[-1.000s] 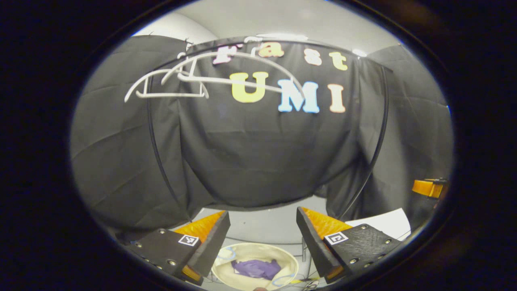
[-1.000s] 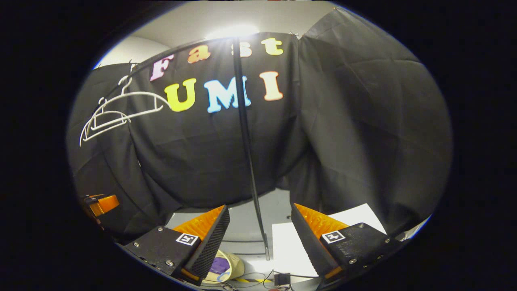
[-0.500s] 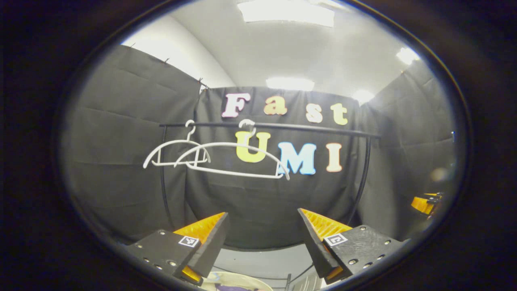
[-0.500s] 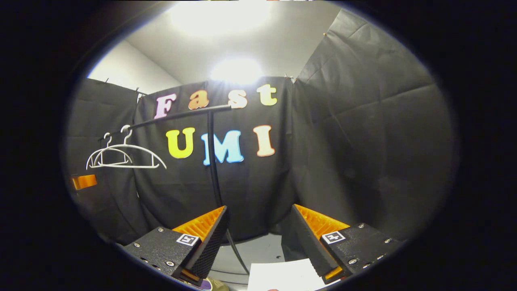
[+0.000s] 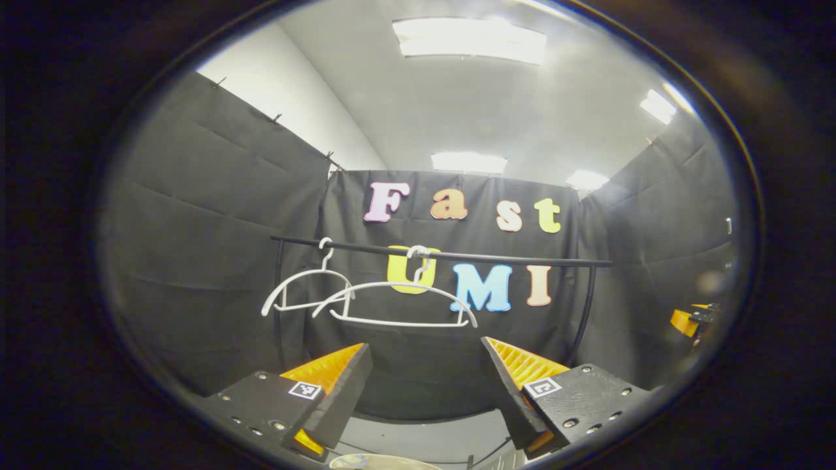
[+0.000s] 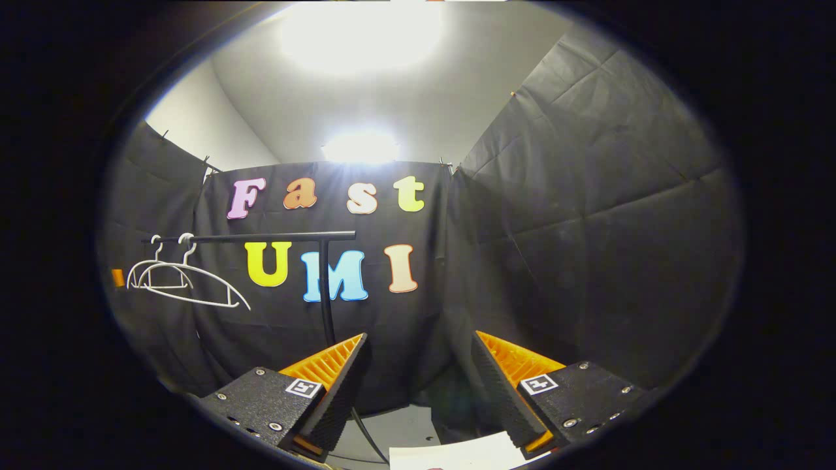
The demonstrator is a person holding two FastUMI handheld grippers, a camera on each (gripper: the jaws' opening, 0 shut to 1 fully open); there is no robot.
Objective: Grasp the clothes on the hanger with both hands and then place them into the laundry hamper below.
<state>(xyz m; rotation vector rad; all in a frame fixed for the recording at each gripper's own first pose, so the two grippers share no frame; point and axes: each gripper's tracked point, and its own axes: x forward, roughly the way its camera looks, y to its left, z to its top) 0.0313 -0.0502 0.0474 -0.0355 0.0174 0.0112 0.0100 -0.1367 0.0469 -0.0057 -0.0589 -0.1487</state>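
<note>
In the left gripper view, the left tongs (image 5: 426,385) are spread wide and hold nothing. Two white hangers (image 5: 366,300) hang bare on the black rail (image 5: 457,254), so no clothes are left up there. The hamper (image 5: 382,462) rim peeks in below.

In the right gripper view, the right tongs (image 6: 418,385) are spread too, empty, pointing at the wall. The job looks done.
</note>
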